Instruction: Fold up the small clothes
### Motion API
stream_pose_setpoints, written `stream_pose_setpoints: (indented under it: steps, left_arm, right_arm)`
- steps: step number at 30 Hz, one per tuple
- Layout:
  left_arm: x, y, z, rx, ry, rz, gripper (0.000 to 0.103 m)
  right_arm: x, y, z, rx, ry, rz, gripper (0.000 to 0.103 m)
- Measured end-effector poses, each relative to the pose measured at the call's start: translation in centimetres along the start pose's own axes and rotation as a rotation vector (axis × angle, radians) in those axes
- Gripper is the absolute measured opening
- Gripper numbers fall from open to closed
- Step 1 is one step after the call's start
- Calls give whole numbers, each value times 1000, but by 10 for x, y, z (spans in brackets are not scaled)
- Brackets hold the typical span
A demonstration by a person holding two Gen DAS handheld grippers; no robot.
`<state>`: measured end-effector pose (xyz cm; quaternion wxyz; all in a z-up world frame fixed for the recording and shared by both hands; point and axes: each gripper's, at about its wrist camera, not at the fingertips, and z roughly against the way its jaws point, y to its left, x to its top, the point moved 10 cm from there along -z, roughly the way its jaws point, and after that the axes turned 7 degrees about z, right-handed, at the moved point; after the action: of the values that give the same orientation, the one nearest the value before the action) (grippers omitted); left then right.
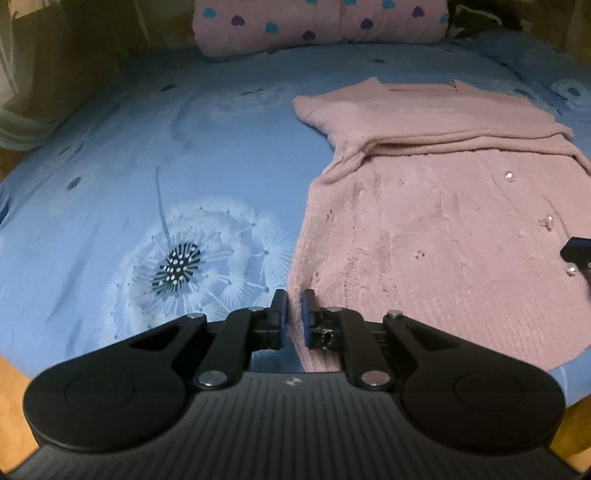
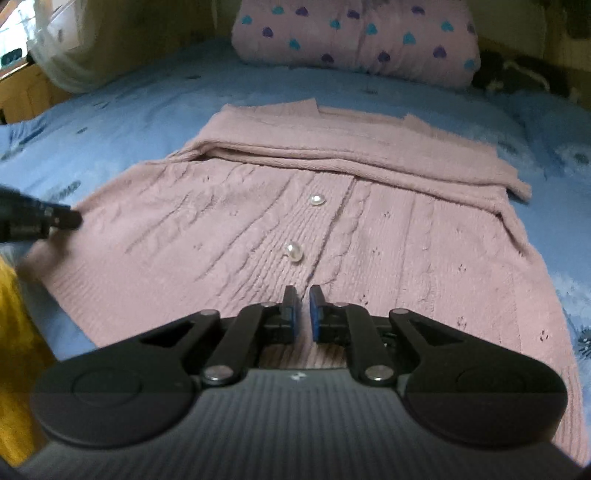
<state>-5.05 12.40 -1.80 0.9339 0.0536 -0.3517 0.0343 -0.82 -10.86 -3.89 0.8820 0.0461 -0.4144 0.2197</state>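
A: On the bed (image 1: 110,155), what is lying there?

B: A pink knitted cardigan (image 1: 424,229) is lying flat on the blue sheet with the dandelion print. Its far part is folded over itself, with the sleeves lying across the body, and pearl buttons (image 2: 294,252) are running down its middle. At the far end of the bed a pink cushion with little hearts (image 1: 317,26) is resting against the headboard side. No box, basket or other container is showing in either view.

A: Where is the cardigan sitting relative to the left claw (image 1: 294,317)?

B: The left claw is pointing down at the cardigan's near left corner. The knit's left edge is running right between its two blue-padded fingers (image 1: 306,317). The jaws are drawn in to a narrow gap; whether the pads are pinching the edge, I cannot tell from this view. In the right wrist view the same claw is showing as a dark shape at the garment's left edge.

A: And the right claw (image 2: 303,314)?

B: It is hanging over the near hem, just near of the second pearl button, along the button line. Its jaws are clenched to a thin slit with nothing gripped; the knit is lying beneath them. Its tip is also peeking in at the right edge of the left wrist view, over the cardigan's right side.
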Motion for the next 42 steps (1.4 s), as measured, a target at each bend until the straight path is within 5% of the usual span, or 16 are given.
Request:
stream_pose_setpoints:
  steps: [4, 8, 11, 20, 22, 23, 31, 38, 42]
  left_arm:
    - [20, -8, 6, -70, -35, 19, 18]
    - [54, -17, -6, -85, -84, 37, 49]
    - [79, -24, -24, -75, -109, 24, 50]
    - [106, -58, -84, -52, -116, -73, 50]
    - [105, -65, -92, -25, -129, -108, 39]
    - [104, -65, -95, -11, -131, -115, 11]
    - [106, -12, -117, 56, -95, 89, 12]
    - [106, -14, -119, 61, -96, 49, 13]
    - [107, -8, -118, 38, -90, 99, 13]
  right_arm:
    - [1, -3, 3, 0, 19, 2, 11]
    - [6, -10, 9, 24, 20, -37, 12]
    - [10, -21, 11, 7, 0, -50, 12]
    - [14, -79, 2, -100, -9, -106, 12]
    - [16, -95, 0, -128, -13, -123, 12]
    - [17, -103, -2, -139, -16, -134, 12]
    - [6, -137, -19, -201, 17, -190, 12]
    - [0, -150, -16, -190, 8, -257, 12]
    - [10, -171, -11, -282, -11, -246, 12]
